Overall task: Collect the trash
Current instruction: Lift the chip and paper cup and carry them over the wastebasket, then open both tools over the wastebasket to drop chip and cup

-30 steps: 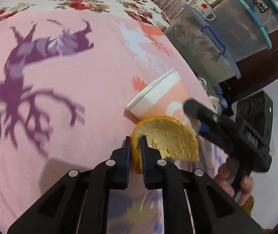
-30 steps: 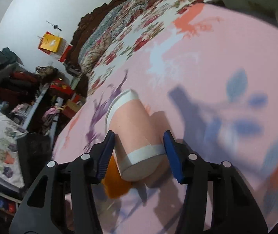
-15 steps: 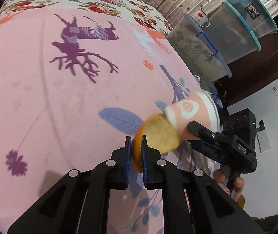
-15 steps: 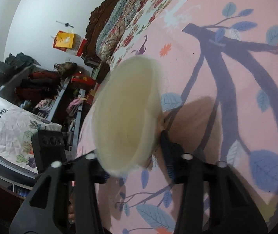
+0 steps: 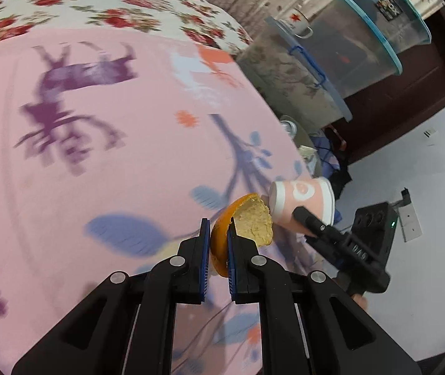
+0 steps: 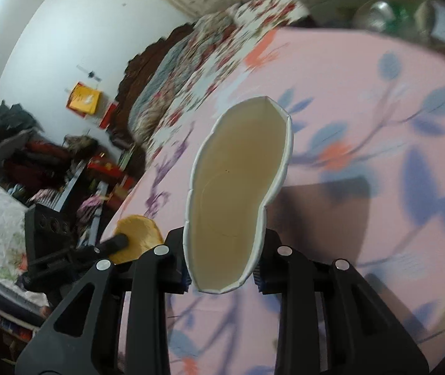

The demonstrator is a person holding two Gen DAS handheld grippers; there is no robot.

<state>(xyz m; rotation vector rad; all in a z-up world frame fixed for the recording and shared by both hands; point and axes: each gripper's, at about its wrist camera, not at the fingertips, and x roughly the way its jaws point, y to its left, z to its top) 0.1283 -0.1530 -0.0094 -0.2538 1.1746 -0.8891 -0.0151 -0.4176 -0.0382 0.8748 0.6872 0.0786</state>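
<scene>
My left gripper (image 5: 216, 242) is shut on an orange peel (image 5: 247, 225), a curved half-shell with a pale inside, held above the pink bedsheet (image 5: 97, 156). My right gripper (image 6: 222, 270) is shut on a pink and white paper cup (image 6: 238, 193), squeezed out of round, its empty mouth facing the camera. In the left wrist view the cup (image 5: 303, 200) lies sideways in the right gripper (image 5: 299, 211), just right of the peel. In the right wrist view the peel (image 6: 138, 236) shows at lower left in the left gripper's fingers (image 6: 113, 243).
The pink sheet (image 6: 363, 156) with leaf and deer prints covers the bed, with a floral quilt (image 5: 113, 3) beyond. Clear plastic storage tubs (image 5: 347, 47) stand past the bed's right edge, above white floor (image 5: 425, 187). Cluttered shelves (image 6: 35, 162) line the far wall.
Both grippers have lifted off the bed with their loads. The cup has turned from lying on the sheet to mouth toward the right camera, and has moved off to the peel's right.
</scene>
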